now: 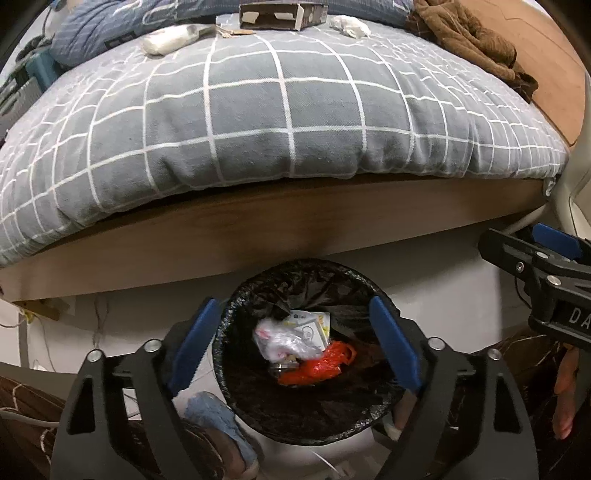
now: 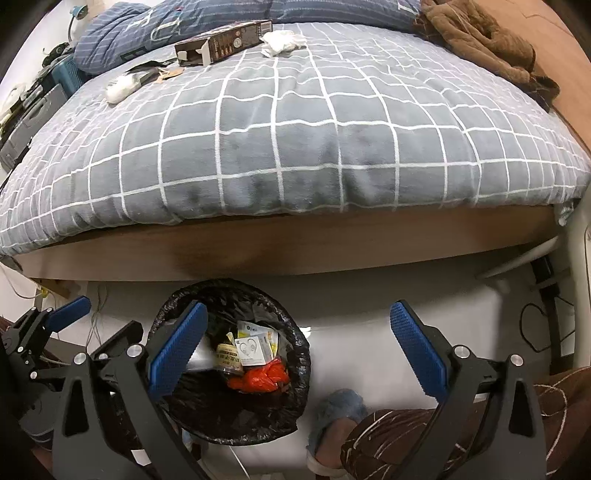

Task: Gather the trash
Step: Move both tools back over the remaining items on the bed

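The left gripper (image 1: 291, 345) has its jaws spread wide and empty, framing the bin (image 1: 236, 306) from above; its blue pads (image 1: 395, 349) stand over opposite sides of the rim without touching it. The right gripper (image 2: 299, 350) is likewise released and holds nothing, its left pad over the bin (image 2: 295, 332) and its right pad over bare white floor (image 2: 369, 302). The bin, lined with a black bag, stands on the floor just against the wooden bed frame (image 1: 258, 229). Inside lie a red plastic bag (image 1: 321, 363), a clear crumpled wrapper (image 1: 284, 341) and a white earphone box (image 2: 253, 349), with a yellow-labelled packet (image 2: 227, 360) beside it. On the bed, well apart from both grippers, trash lies at the far edge of the grey checked quilt (image 1: 280, 110): an open brown carton (image 1: 273, 16), a crumpled tissue (image 1: 349, 26) to its right, a white roll-shaped wad (image 1: 168, 40) to its left and small tan paper scraps (image 1: 232, 33) between wad and carton. A blue striped pillow (image 2: 122, 33) and a brown blanket (image 2: 476, 40) lie behind them. A blue fuzzy slipper (image 2: 340, 410) rests on the floor beside the bin.
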The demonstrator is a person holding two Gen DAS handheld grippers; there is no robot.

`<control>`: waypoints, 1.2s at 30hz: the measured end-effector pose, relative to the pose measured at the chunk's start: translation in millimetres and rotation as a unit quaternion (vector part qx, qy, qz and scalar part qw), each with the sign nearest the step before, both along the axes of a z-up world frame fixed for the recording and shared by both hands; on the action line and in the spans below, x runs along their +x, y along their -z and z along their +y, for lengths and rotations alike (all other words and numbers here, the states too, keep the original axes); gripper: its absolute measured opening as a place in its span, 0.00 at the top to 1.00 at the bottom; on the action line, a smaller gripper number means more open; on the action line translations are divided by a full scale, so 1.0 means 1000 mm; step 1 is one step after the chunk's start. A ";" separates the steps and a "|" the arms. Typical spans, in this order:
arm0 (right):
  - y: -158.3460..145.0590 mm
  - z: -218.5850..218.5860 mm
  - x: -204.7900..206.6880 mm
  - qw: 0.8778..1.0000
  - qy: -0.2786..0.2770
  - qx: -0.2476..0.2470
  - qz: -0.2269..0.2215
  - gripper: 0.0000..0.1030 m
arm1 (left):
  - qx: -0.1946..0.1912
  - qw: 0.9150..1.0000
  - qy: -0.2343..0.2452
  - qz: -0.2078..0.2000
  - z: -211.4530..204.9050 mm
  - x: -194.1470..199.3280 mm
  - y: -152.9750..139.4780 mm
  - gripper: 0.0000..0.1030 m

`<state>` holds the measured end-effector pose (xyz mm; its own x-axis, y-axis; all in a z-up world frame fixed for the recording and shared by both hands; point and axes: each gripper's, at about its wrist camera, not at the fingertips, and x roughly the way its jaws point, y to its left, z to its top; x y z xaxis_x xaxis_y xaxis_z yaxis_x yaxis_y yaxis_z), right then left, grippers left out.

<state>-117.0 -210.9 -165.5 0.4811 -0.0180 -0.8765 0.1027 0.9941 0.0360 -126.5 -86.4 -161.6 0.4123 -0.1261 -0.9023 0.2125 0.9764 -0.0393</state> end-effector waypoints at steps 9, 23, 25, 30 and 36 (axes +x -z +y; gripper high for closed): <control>-0.024 0.014 0.006 0.999 -0.015 -0.004 -0.041 0.07 | 0.005 0.999 -0.031 -0.032 0.025 0.009 -0.025 0.06; -0.067 0.026 0.018 0.994 -0.028 -0.002 -0.108 0.07 | -0.012 0.995 -0.051 -0.089 0.047 0.029 -0.082 0.06; -0.072 0.028 0.022 0.993 -0.030 -0.005 -0.116 0.08 | -0.016 0.994 -0.056 -0.094 0.050 0.037 -0.086 0.06; -0.091 0.027 0.037 0.990 -0.026 -0.016 -0.140 0.08 | -0.023 0.991 -0.069 -0.109 0.060 0.055 -0.096 0.06; -0.102 0.029 0.057 0.988 -0.025 -0.019 -0.151 0.08 | -0.023 0.989 -0.086 -0.121 0.072 0.083 -0.101 0.06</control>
